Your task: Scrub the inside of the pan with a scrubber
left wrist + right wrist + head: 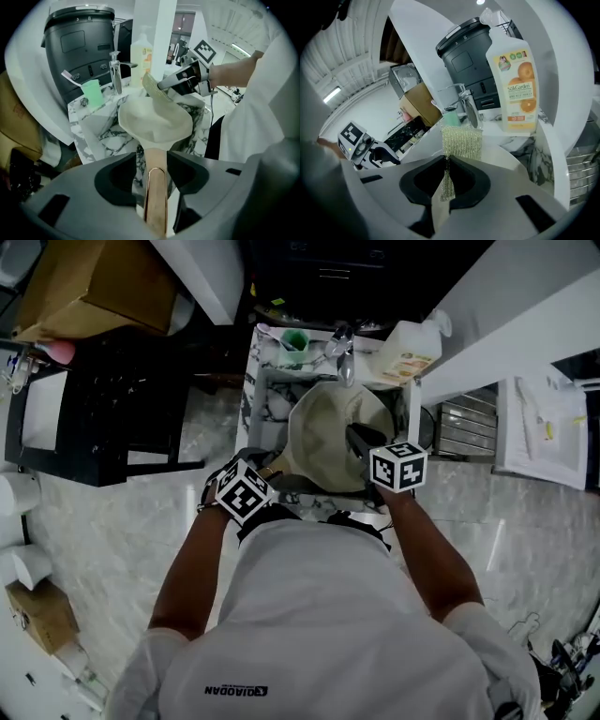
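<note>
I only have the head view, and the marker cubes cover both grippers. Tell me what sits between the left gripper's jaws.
Observer: The left gripper is open. The pan handle lies between its jaws, and the pads do not press on it.
Operator: Now report the right one.
Observer: The right gripper is shut on a mesh scrubber, most of which sticks out past the jaw tips.
Operator: Say where the scrubber is against the pan.
Observer: In the left gripper view it hangs at the far rim of the pan. Whether it touches cannot be made out.
</note>
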